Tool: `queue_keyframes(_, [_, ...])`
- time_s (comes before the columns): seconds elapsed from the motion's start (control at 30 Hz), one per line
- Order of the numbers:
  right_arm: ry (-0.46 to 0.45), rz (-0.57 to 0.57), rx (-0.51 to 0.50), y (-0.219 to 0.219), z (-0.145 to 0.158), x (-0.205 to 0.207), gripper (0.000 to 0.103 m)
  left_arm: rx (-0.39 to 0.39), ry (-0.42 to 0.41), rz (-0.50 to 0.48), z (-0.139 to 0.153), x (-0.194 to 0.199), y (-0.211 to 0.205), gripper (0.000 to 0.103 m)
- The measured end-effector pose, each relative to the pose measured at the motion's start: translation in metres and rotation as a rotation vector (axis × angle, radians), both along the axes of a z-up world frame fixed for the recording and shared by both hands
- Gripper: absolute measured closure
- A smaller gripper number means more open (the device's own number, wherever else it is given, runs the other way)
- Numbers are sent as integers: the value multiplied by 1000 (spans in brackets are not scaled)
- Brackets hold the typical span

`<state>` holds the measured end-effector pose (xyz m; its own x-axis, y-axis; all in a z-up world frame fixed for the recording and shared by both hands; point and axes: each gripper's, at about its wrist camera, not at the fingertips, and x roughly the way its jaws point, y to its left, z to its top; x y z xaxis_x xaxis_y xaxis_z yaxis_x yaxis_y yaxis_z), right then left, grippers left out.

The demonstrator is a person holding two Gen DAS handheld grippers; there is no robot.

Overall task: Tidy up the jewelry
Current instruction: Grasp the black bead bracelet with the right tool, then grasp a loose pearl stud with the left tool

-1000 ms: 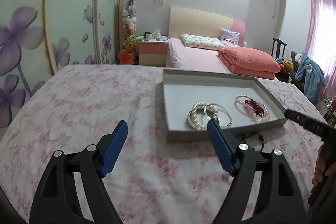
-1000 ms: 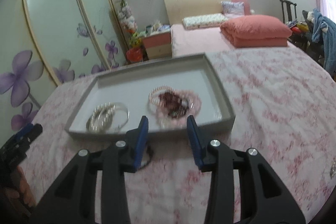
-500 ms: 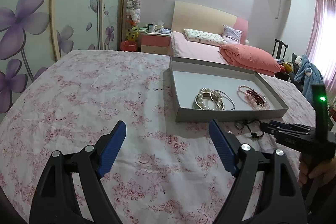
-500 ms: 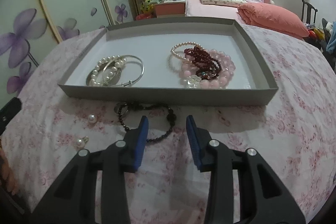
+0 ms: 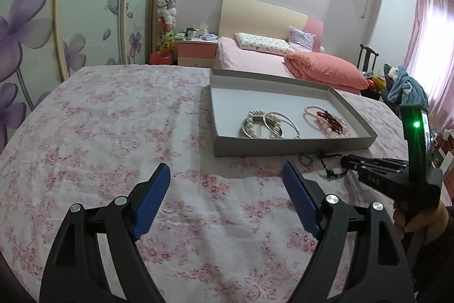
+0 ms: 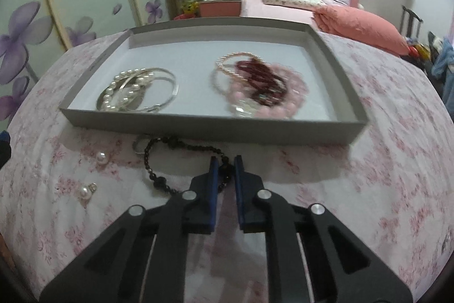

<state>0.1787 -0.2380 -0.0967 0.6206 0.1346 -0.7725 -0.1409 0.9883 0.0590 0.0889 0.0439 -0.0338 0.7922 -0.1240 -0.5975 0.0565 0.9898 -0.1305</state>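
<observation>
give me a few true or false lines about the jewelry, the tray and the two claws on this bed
1. The black bead bracelet lies on the floral sheet outside the grey tray. True.
2. The tray holds no jewelry. False: pearl and silver bangles lie on its left side and pink and dark red bead bracelets on its right.
3. The right claw is closing with beads of the black bracelet between its fingers. True.
4. The left claw grips a pearl. False: it is wide open over bare sheet, holding nothing.
5. Two loose pearls lie on the sheet, left of the black bracelet. True.
</observation>
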Motion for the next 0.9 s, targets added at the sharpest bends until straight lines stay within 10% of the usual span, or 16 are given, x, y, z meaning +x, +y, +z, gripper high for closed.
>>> queue_keyframes(0.53, [4,-155,-20,-55,-5,-6,91,85,135,-163,-27,13,-65,23])
queue_keyframes(0.9, [6,-148,-3,-58,-6,-4,91,141,221,-140,-46,30,-88,58])
